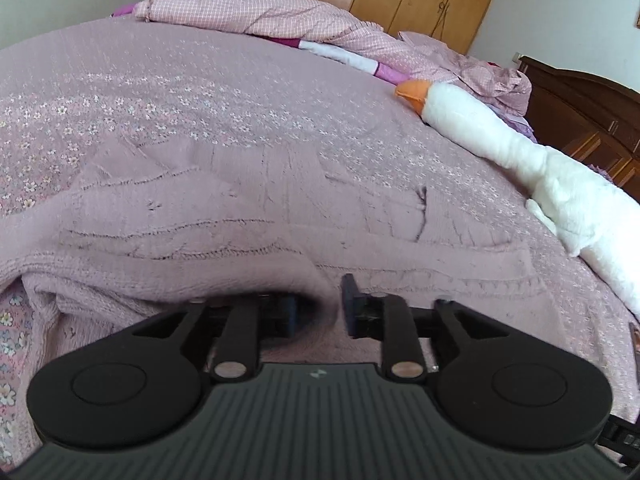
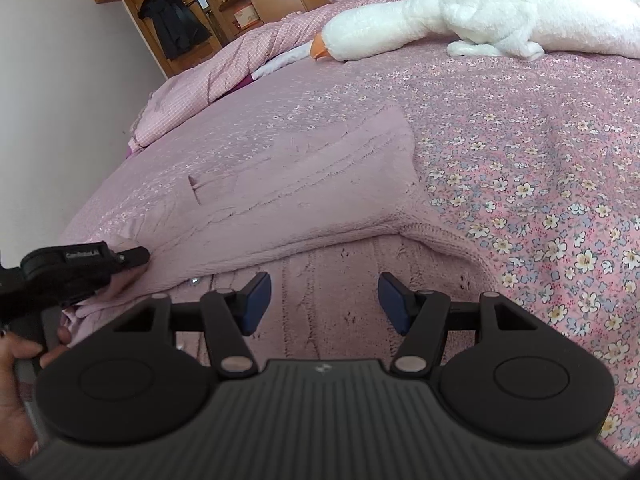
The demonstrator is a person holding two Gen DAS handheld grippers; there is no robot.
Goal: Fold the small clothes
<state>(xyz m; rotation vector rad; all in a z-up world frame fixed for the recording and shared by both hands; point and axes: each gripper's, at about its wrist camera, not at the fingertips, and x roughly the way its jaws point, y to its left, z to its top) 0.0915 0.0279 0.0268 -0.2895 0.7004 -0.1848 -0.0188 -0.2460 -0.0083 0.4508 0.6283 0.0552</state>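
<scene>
The left gripper (image 1: 318, 312) is closed on a raised fold of the pink knitted garment (image 1: 256, 216), the fabric pinched between its dark pads; in the right wrist view the same tool appears at the left edge, buried in the knit. The right gripper (image 2: 324, 304) is released, its blue pads (image 2: 256, 300) spread wide above the near hem without contact being evident.

The garment lies spread on the floral bedspread (image 2: 540, 168), near edge toward both tools, one portion already turned over on itself. It is judged to be soft, light and loosely knitted: it will drape and stretch rather than hold a crease, and the open stitches may snag on pad corners. A hold is best taken at the ribbed hem (image 2: 448, 236) or a thick edge, where the layers bunch.

The garment's type cannot be determined. How many layers the left gripper holds is hidden by the fold. A plush goose (image 1: 516, 148) lies at the far right, cut off by the frame.
</scene>
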